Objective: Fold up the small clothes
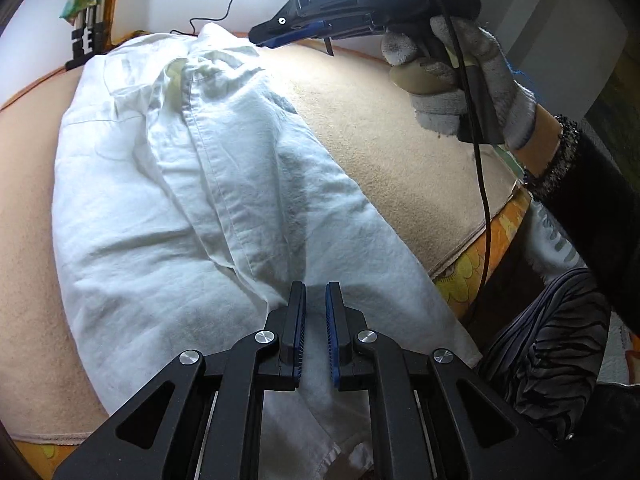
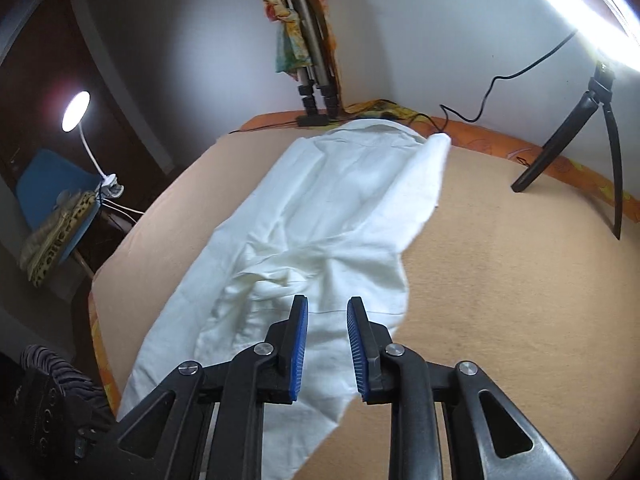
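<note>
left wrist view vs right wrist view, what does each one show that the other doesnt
Only the left wrist view shows the right gripper from outside, gripped by a gloved hand over the far end of the white shirt, and the left gripper near its close end.

Only the right wrist view shows the lit desk lamp, the blue chair and the black stand.

Both show the shirt lying lengthwise on the tan blanket, and the folded tripod against the wall.
</note>
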The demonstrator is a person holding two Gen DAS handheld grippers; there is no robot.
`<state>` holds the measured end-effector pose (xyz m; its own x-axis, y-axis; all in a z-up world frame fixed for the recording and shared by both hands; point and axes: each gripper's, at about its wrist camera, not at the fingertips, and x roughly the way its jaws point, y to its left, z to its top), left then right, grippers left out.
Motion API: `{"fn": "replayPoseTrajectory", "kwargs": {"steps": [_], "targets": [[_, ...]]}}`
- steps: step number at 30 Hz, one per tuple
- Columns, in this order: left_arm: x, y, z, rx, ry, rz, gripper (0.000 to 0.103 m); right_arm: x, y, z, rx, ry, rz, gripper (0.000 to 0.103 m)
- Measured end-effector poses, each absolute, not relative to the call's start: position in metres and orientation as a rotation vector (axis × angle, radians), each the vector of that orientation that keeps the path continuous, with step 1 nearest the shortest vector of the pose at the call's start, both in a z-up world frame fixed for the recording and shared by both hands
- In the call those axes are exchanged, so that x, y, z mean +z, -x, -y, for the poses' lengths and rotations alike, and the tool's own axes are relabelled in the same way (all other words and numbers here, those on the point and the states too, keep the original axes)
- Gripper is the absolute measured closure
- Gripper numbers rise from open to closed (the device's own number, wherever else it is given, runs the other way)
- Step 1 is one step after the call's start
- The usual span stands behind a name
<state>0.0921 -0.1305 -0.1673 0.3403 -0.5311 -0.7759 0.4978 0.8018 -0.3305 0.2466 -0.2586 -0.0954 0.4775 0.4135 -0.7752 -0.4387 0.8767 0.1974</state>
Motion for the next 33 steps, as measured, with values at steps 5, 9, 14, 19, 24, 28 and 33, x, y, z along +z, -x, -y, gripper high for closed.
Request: {"fn": "replayPoseTrajectory", "kwargs": {"steps": [5, 9, 14, 19, 24, 28, 33], "targets": [[-0.171, -0.093, 0.127, -0.676, 0.059, -1.034, 0.095, -0.119, -0.259, 0.233, 0.530, 0.128, -0.973, 0.082], [-0.173, -0.089, 0.127, -0.684, 0.057, -1.030, 0.095, -0.140, -0.277, 0.214, 0.517, 0.162, -0.994, 0.082], [-0.174, -0.080, 0.127, -0.718, 0.058, -1.020, 0.095, -0.153, -0.291, 0.201, 0.473, 0.193, -0.992, 0.084], [-0.165, -0.075, 0.115, -0.734, 0.129, -1.036, 0.094, -0.131, -0.274, 0.213, 0.441, 0.138, -0.972, 0.082], [-0.144, -0.068, 0.078, -0.669, 0.205, -0.960, 0.065, -0.100, -0.212, 0.240, 0.443, 0.057, -0.936, 0.073], [-0.143, -0.056, 0.039, -0.602, 0.299, -0.960, 0.065, -0.104, -0.155, 0.259, 0.475, -0.002, -0.987, 0.069], [-0.161, -0.043, 0.010, -0.525, 0.410, -1.038, 0.061, -0.134, -0.101, 0.274, 0.519, -0.125, -1.081, 0.067]]}}
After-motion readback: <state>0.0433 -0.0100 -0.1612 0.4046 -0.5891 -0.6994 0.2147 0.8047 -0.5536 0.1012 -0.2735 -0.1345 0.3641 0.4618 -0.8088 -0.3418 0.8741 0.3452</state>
